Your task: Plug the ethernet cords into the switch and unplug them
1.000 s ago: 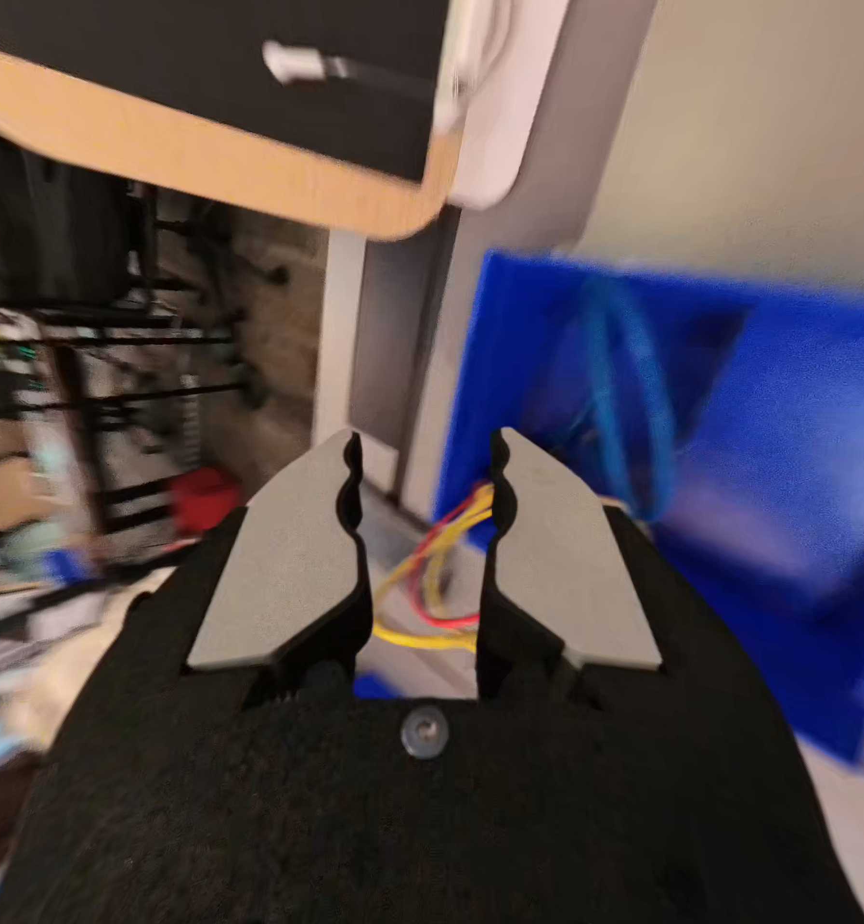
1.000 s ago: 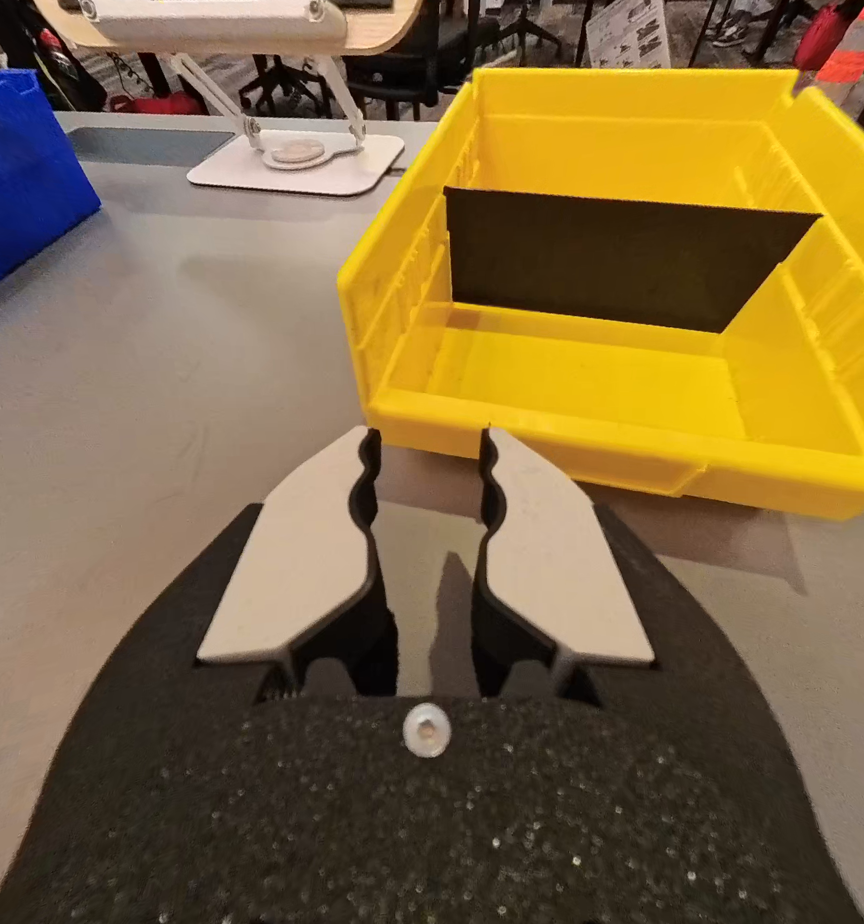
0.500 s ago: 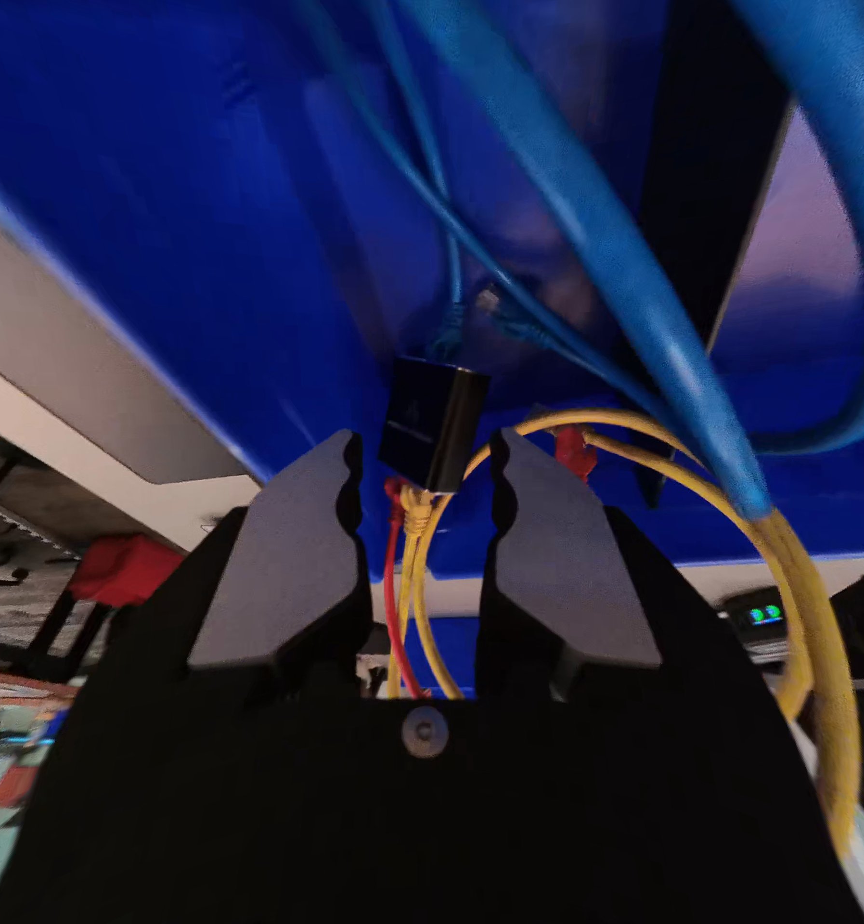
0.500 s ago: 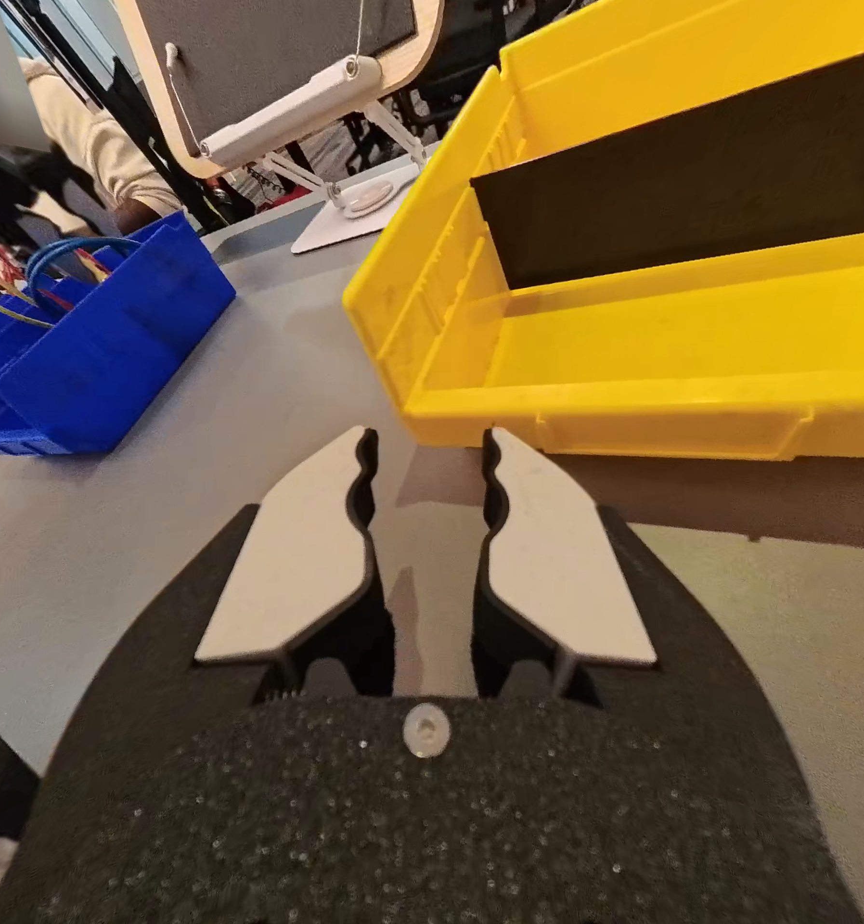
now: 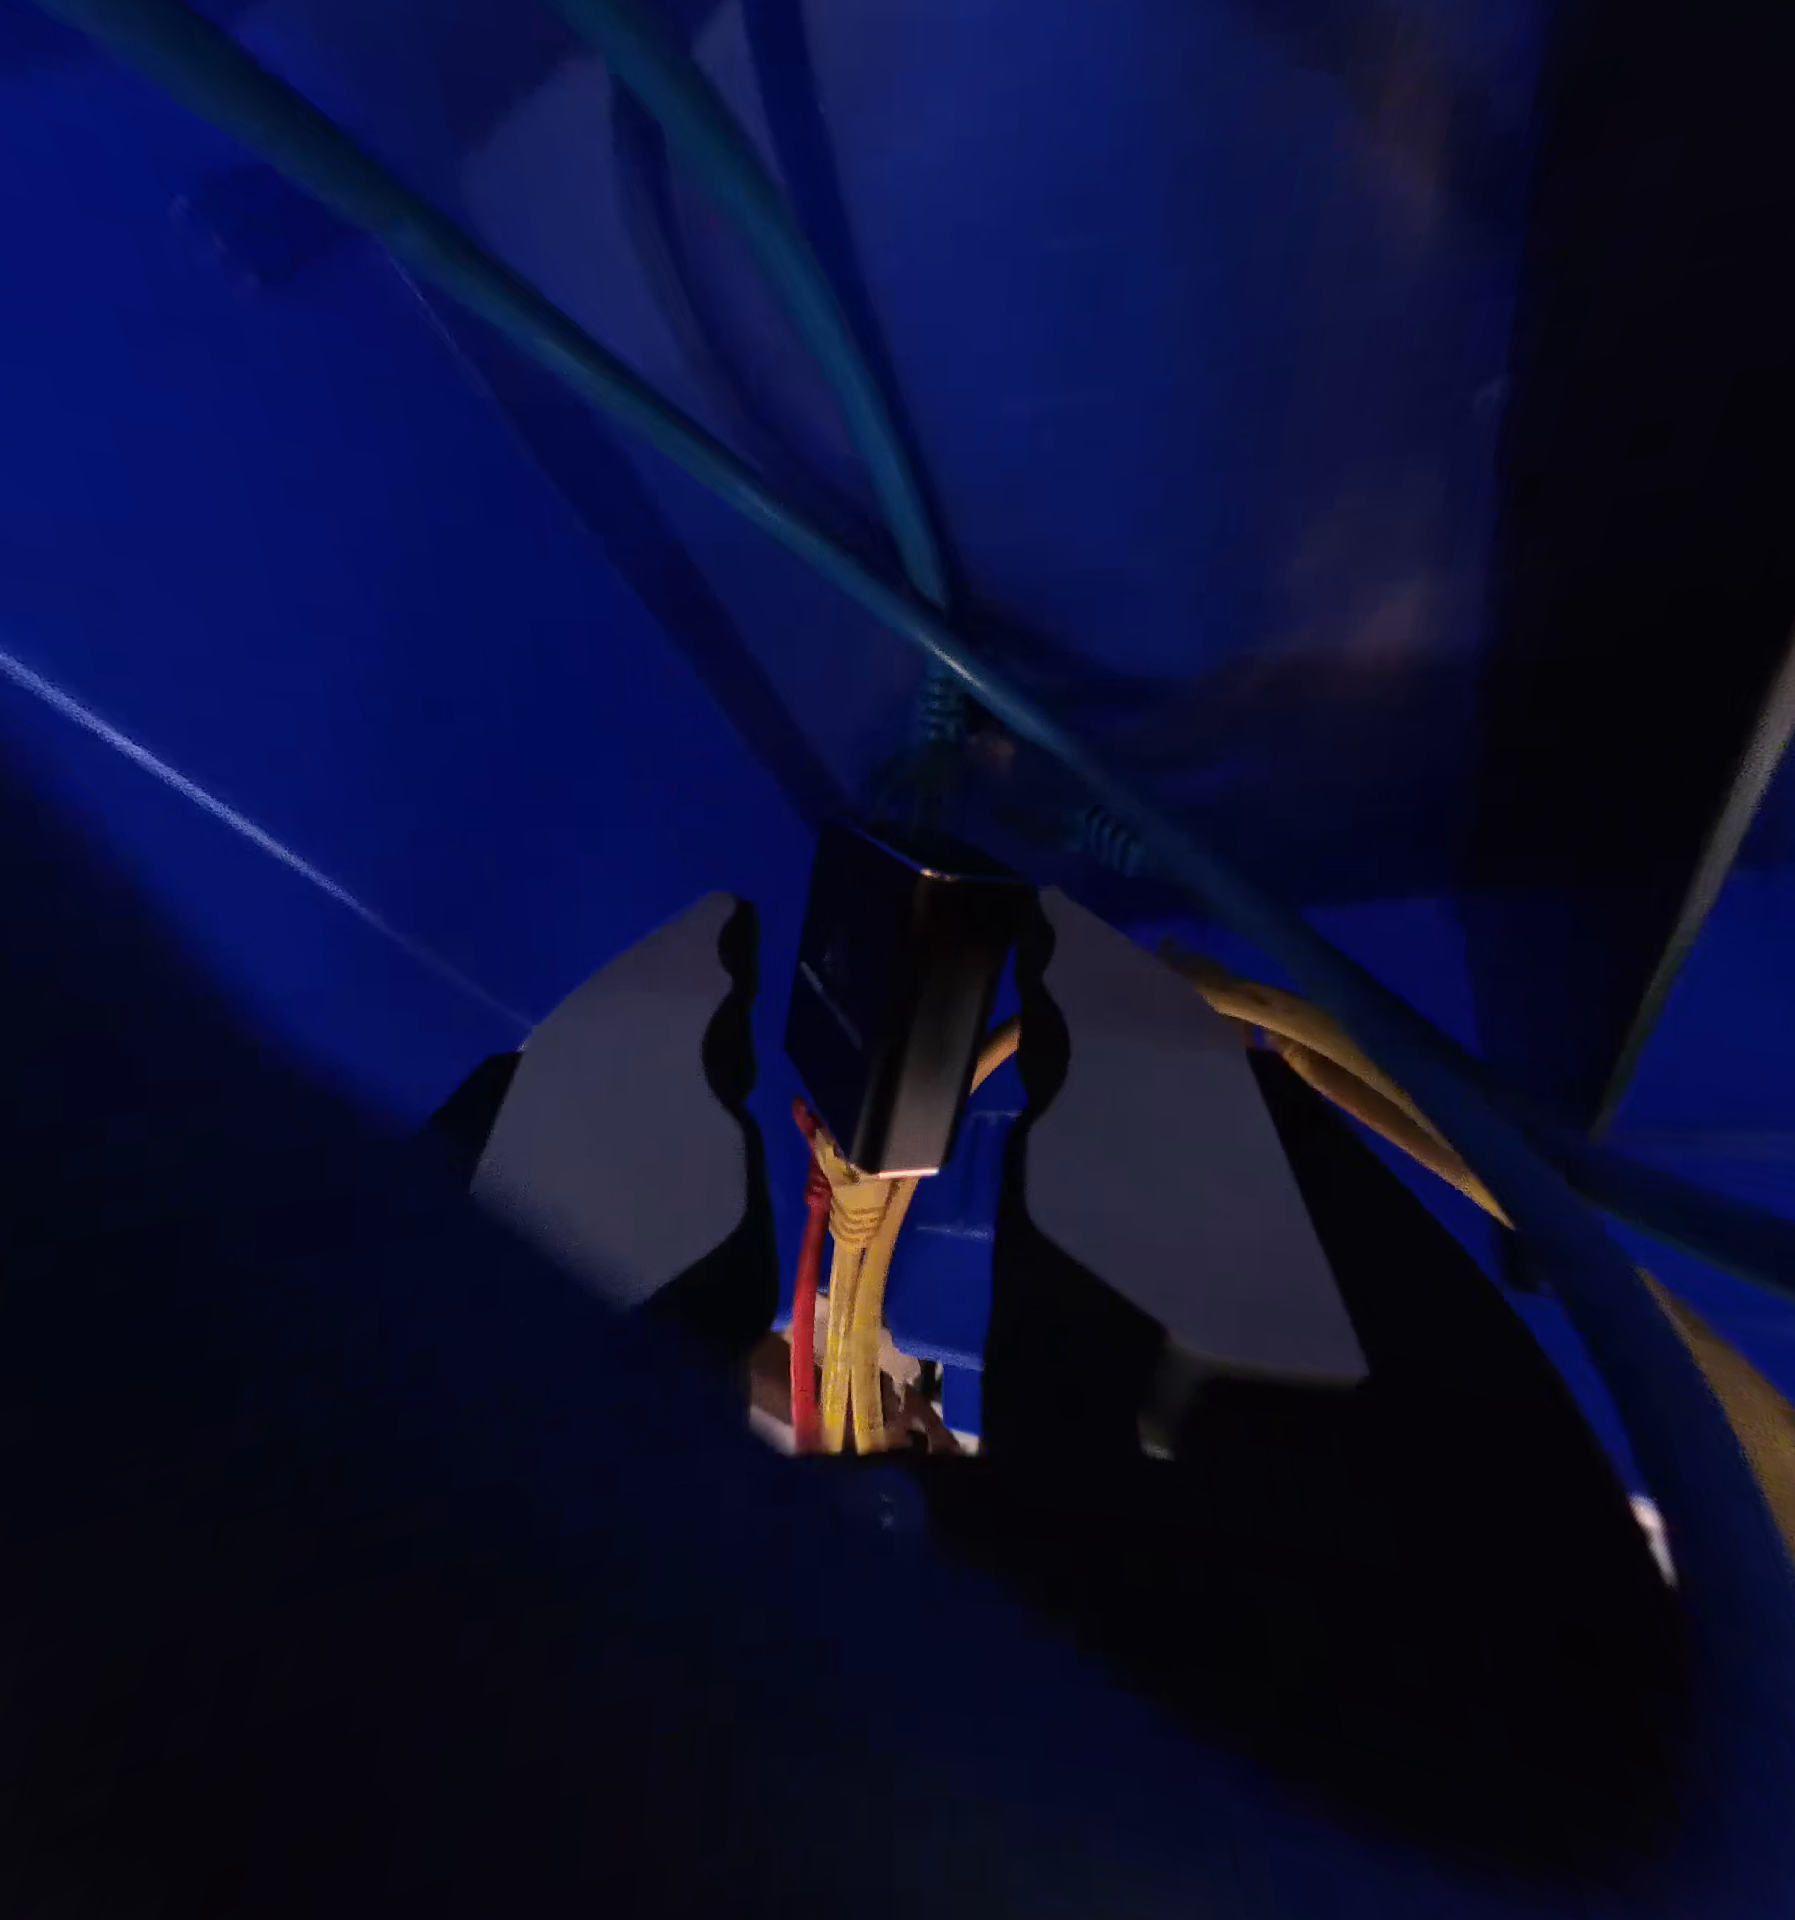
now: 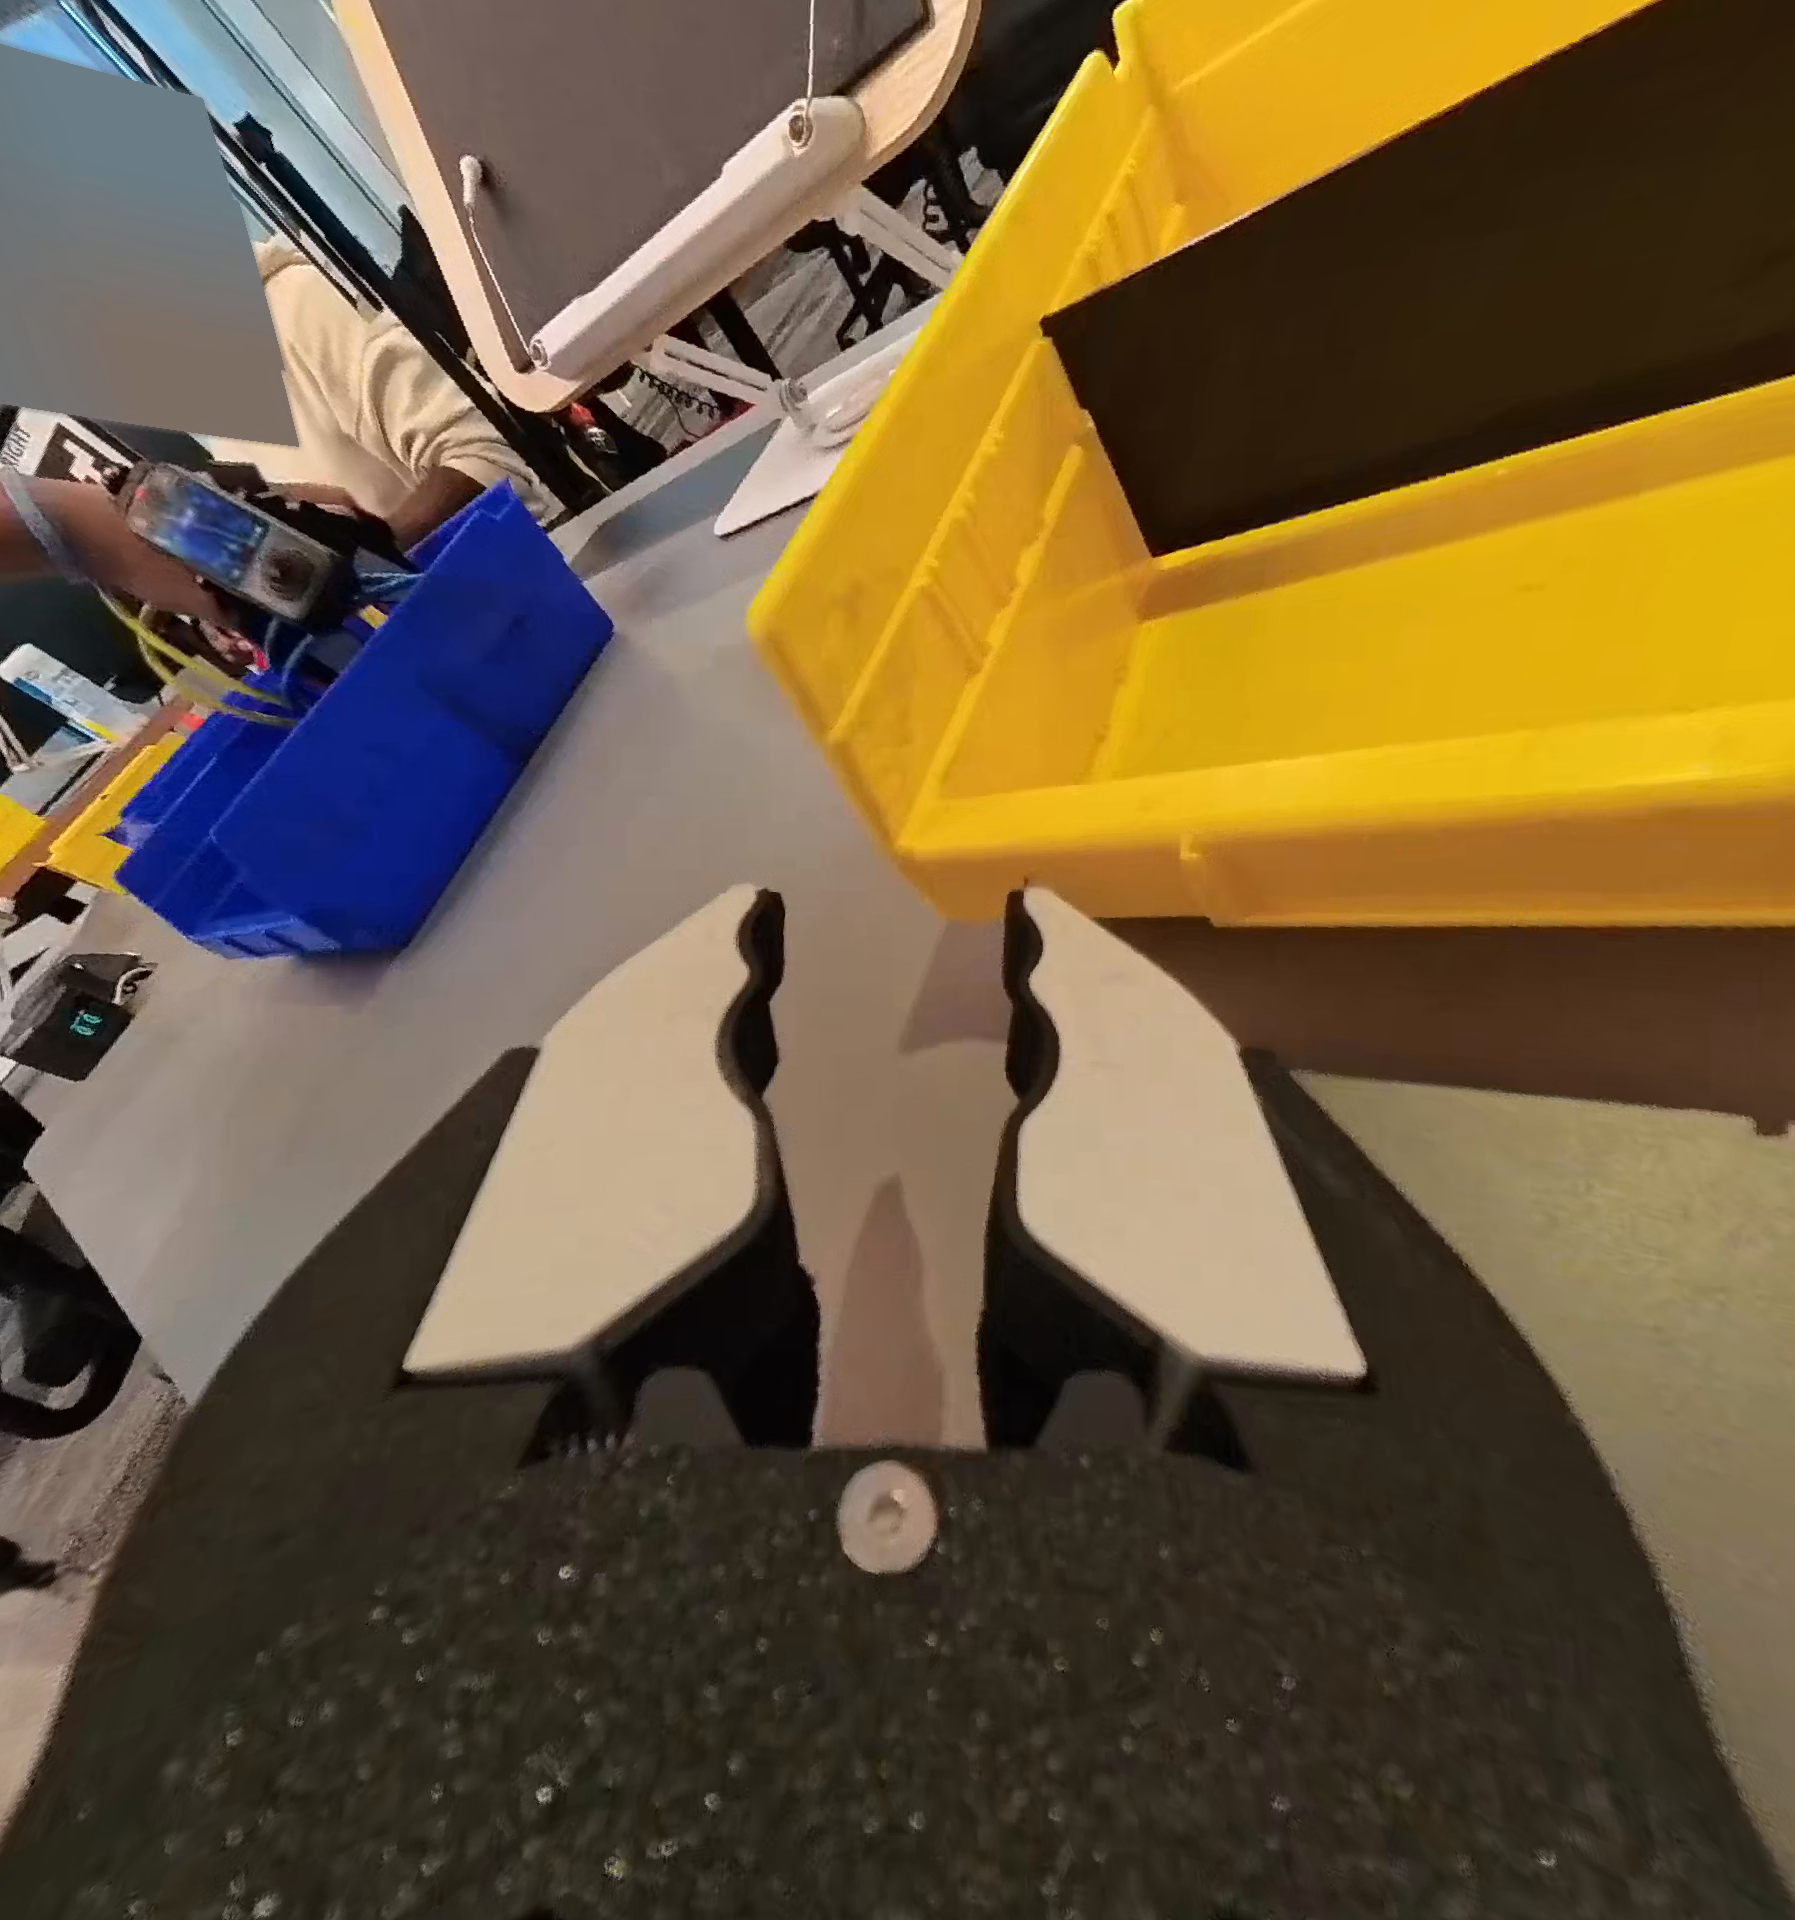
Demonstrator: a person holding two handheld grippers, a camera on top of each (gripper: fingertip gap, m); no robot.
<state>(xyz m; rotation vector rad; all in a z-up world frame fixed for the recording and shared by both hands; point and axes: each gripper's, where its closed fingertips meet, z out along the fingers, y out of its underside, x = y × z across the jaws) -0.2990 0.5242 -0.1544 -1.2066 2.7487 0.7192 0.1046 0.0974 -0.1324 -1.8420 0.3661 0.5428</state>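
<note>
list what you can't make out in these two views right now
- Left wrist view: whether the left hand-held gripper touches the black switch; too dark and blurred.
- Left wrist view: which ports the red cord and yellow cords enter; the switch body hides them.
- Right wrist view: what lies in the blue bin; its wall hides it.
- Right wrist view: the yellow bin is cut off by the right edge.

Where things sit on the table

2 bins sit on the table (image 6: 664, 831): 1 bin (image 6: 405, 748) at 10 o'clock, with cords (image 5: 857, 1309) and the switch (image 5: 893, 1029) inside, the other bin (image 6: 1392, 727) at 2 o'clock.
</note>
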